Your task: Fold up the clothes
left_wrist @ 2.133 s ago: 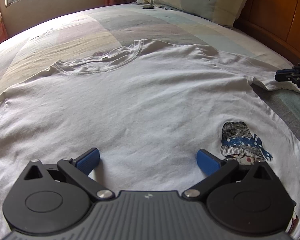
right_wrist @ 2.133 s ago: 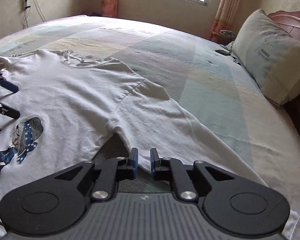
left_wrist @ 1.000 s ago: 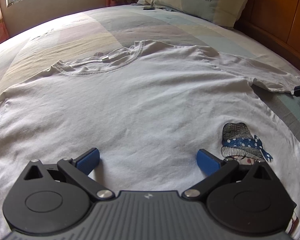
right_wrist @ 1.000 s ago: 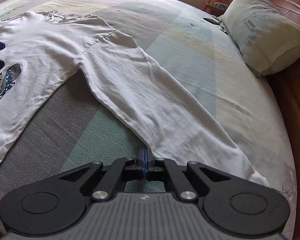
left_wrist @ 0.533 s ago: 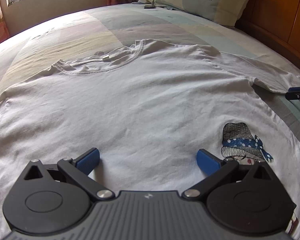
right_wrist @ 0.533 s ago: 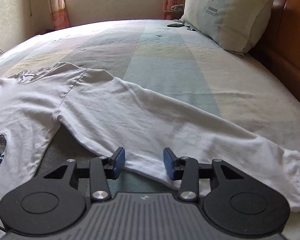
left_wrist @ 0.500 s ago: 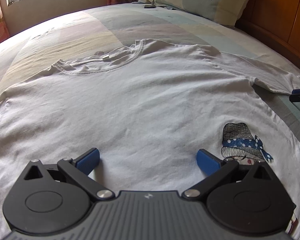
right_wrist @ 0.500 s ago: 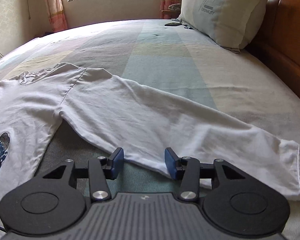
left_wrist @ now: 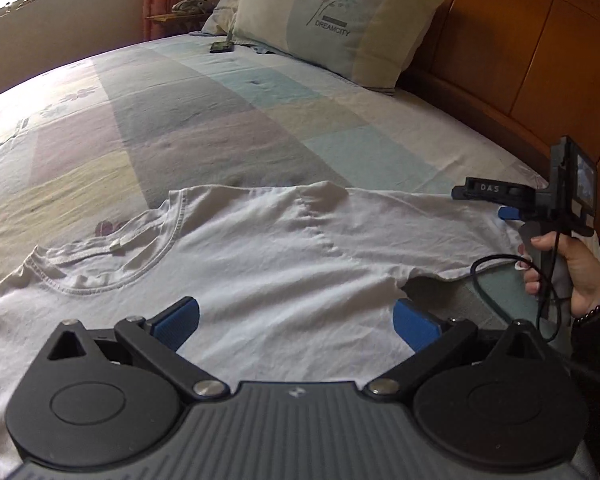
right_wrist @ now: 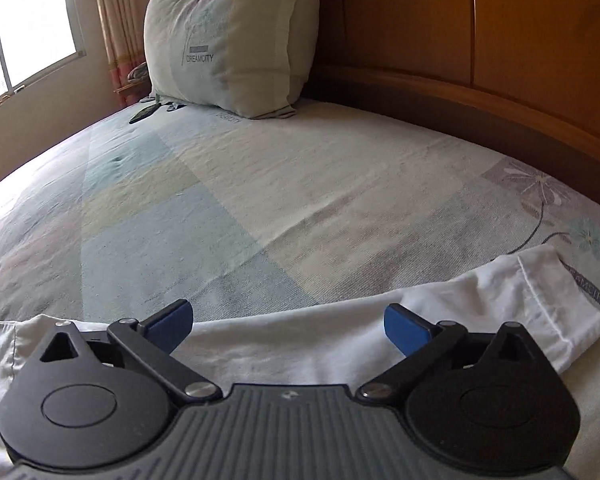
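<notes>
Left wrist view: your left gripper [left_wrist: 296, 322] stands spread wide over the chest of the white long-sleeved shirt [left_wrist: 260, 264], nothing between its pads. The shirt lies flat on the patchwork bedspread [left_wrist: 204, 120], collar at centre left. Its sleeve [left_wrist: 440, 224] runs toward the right edge of the frame, where your right gripper [left_wrist: 500, 202] sits nearer. This view shows the collar and armpit, not the cuff.

Right wrist view: your right gripper's jaws are opening, spread above the sleeve, gripping nothing. The sleeve's long axis crosses the lower frame left to right. The cuff [right_wrist: 556, 304] lies at right, beyond the right pad. The shirt body is out of frame.
</notes>
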`<act>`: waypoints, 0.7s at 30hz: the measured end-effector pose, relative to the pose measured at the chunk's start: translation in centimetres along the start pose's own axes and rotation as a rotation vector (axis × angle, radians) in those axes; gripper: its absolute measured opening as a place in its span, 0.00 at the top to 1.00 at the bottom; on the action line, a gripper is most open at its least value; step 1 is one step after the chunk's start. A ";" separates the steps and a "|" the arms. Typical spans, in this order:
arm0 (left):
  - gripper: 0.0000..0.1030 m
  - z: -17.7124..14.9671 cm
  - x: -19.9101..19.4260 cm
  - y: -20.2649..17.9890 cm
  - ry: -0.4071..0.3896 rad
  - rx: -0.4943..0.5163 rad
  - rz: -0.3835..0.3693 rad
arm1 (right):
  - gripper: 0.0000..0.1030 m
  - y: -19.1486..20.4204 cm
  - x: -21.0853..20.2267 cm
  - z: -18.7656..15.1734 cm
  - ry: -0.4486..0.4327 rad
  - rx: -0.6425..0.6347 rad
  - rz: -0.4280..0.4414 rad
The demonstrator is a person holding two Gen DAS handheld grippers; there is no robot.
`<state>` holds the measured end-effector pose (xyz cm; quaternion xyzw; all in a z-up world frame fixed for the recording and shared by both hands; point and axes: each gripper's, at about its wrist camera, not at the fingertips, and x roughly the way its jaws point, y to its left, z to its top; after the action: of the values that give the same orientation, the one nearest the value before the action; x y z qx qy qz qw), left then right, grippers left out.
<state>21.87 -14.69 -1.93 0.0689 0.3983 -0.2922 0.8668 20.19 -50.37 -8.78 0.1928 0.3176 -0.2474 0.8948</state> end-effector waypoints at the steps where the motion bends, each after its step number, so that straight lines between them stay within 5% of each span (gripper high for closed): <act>1: 0.01 1.5 0.8 -0.6 0.004 0.019 -0.020 | 0.00 0.1 0.5 -0.5 0.015 0.011 -0.002; 5: 0.01 6.3 5.1 -3.3 0.025 0.082 -0.085 | 0.00 1.8 0.2 -3.4 -0.035 -0.229 -0.054; 12: 0.01 11.6 14.2 -8.8 0.085 0.127 -0.280 | 0.00 0.4 -1.1 -3.8 -0.015 -0.319 0.042; 18: 0.01 12.9 21.0 -11.6 0.219 -0.061 -0.570 | 0.00 -0.6 -1.6 -3.9 -0.021 -0.354 0.116; 21: 0.01 12.5 22.8 -12.2 0.270 -0.092 -0.589 | 0.00 -0.5 -1.6 -4.0 -0.026 -0.357 0.117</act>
<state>34.85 -39.41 -8.79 -0.0502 0.5252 -0.5004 0.6865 16.95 -48.26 -10.74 0.0461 0.3332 -0.1371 0.9317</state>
